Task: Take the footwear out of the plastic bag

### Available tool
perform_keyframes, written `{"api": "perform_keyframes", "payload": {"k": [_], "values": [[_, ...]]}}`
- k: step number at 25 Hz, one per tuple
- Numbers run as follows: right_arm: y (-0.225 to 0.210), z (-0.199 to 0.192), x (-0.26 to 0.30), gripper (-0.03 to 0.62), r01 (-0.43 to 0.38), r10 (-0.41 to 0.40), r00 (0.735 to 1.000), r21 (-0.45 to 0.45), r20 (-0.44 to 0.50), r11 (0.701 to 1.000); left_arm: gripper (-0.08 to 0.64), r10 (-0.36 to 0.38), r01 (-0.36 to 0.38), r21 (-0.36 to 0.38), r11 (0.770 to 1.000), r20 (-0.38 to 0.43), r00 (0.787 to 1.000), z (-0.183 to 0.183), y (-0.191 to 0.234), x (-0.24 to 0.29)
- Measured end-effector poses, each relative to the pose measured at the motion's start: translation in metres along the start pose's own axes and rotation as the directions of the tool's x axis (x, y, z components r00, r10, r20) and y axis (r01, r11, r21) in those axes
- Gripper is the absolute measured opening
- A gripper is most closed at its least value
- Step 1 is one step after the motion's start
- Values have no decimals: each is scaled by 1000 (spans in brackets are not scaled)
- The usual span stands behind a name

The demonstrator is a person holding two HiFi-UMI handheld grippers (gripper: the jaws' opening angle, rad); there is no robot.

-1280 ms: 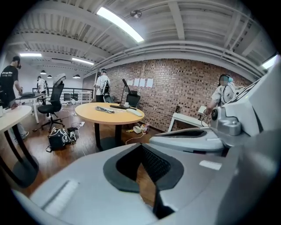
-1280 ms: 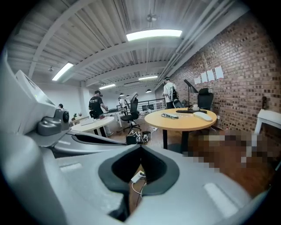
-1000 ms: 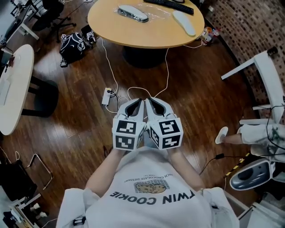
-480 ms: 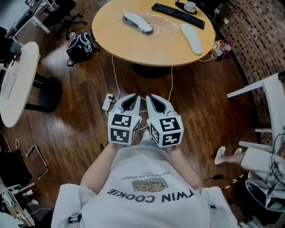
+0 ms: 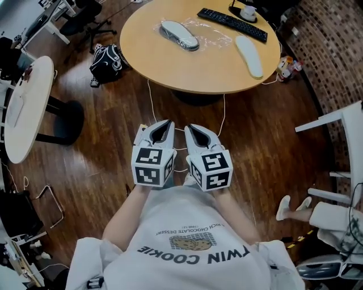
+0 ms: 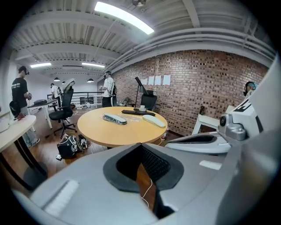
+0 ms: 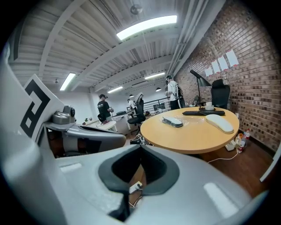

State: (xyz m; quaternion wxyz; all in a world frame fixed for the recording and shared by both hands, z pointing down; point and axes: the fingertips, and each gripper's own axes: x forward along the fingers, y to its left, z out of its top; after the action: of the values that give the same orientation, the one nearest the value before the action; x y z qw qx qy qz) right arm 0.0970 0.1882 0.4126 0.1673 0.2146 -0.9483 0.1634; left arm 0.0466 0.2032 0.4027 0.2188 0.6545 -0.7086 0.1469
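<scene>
On the round wooden table [image 5: 170, 65] lies a grey piece of footwear [image 5: 179, 35] inside a clear plastic bag [image 5: 211, 33]. A second, white piece of footwear [image 5: 249, 55] lies bare near the table's right edge. My left gripper [image 5: 164, 122] and right gripper [image 5: 190, 126] are held side by side close to my chest, over the floor and well short of the table. Both are shut with nothing in them. The left gripper view shows the bagged footwear [image 6: 115, 118] far beyond the shut left gripper [image 6: 140, 145]. The right gripper view shows it [image 7: 173, 121] beyond the shut right gripper [image 7: 140, 147].
A black keyboard [image 5: 232, 25] and a cup [image 5: 248, 11] sit at the table's far side. White cables [image 5: 149, 96] run across the wooden floor, and a black bag [image 5: 108, 59] lies left of the table. A white table [image 5: 22, 113] stands at left. Someone's foot [image 5: 282, 207] is at right.
The table has slid lower and nearer in the head view as I moved toward it. Both grippers stay shut and side by side in front of my chest.
</scene>
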Motion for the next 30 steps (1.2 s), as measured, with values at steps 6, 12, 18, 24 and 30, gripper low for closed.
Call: {"api": "perform_keyframes", "payload": {"k": [6, 12, 18, 24, 30], "values": [[-16, 2, 33, 2, 31, -31, 999, -15, -16, 999, 6, -45, 45, 6, 999, 5, 999, 8, 16, 36], [-43, 17, 95, 2, 74, -76, 996, -28, -56, 997, 6, -110, 110, 4, 994, -4, 994, 25, 49, 94], [-69, 50, 165, 2, 132, -132, 988, -3, -79, 991, 6, -184, 185, 21, 982, -44, 982, 55, 95, 150], [-88, 88, 228, 2, 199, -196, 977, 40, -83, 979, 6, -254, 258, 41, 965, -81, 964, 88, 140, 194], [-103, 109, 269, 2, 285, -277, 956, 78, -98, 955, 6, -329, 337, 67, 939, -110, 938, 106, 169, 228]]}}
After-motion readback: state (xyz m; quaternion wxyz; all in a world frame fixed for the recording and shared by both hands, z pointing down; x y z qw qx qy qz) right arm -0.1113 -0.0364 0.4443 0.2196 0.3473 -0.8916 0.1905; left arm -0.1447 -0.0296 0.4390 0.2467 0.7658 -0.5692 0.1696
